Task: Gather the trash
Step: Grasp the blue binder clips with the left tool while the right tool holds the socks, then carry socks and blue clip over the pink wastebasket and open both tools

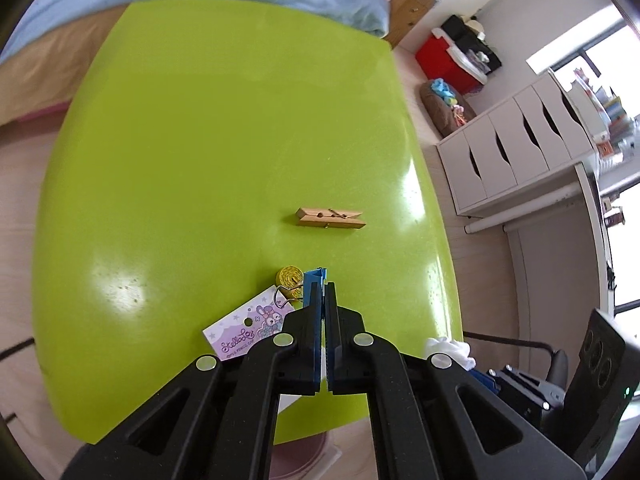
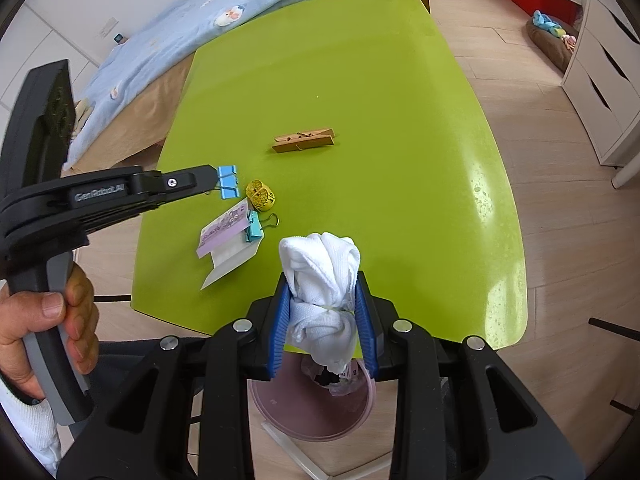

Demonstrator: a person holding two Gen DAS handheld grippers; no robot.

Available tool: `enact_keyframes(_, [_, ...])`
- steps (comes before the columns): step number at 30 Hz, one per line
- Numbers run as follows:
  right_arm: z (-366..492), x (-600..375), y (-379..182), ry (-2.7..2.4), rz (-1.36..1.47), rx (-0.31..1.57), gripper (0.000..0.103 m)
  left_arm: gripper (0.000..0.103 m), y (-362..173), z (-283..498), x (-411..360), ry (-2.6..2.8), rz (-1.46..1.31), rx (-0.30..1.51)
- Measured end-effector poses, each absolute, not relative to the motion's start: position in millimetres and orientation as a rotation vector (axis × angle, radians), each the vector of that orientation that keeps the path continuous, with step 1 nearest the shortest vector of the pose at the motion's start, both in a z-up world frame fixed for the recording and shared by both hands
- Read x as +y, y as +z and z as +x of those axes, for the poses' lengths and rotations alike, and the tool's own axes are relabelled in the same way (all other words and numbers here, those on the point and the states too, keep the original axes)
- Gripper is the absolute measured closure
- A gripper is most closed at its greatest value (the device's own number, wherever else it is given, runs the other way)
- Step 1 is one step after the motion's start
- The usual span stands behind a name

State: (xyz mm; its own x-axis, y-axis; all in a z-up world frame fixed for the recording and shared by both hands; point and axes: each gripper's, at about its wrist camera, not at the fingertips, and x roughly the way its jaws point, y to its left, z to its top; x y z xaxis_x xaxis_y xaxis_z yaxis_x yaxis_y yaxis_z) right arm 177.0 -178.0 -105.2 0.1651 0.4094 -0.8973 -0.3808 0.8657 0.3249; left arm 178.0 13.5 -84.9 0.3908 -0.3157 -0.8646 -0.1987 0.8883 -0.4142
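Jaws on the right gripper (image 2: 325, 312) are clamped on a bundled white cloth (image 2: 322, 276) tied with a thin band — it sits between the blue pads (image 2: 366, 314), at the near edge of the green table (image 2: 400, 80), above a pink bin (image 2: 308, 408) on the floor. Left gripper (image 1: 323, 296) has its jaws pressed nearly together on a blue binder clip (image 2: 228, 182), held just off the table. Left hand (image 2: 44, 332) grips the handle. Under it lie a purple cartoon tag (image 1: 250, 330) pinned by another, teal clip (image 2: 255, 229), with a yellow tape roll (image 2: 261, 194) just beside. Wooden clothespin (image 2: 304, 140) lies flat mid-table, well apart from both grippers. Blue blanket (image 2: 240, 4) hangs behind the table — white drawers (image 1: 516, 140) off right.
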Motion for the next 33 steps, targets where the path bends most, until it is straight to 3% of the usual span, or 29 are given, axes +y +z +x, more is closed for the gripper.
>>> enact_keyframes(13, [138.2,-171.1,-74.6,0.611,-0.083,1.206,0.073,0.102,-38.1,107.9,-5.2,-0.114,-0.27,1.06])
enact_keyframes(33, [50.4,-174.6,-59.1,0.737,-0.222,1.15,0.072,0.102,-32.4,-0.7,-25.0,-0.145,-0.144,1.0])
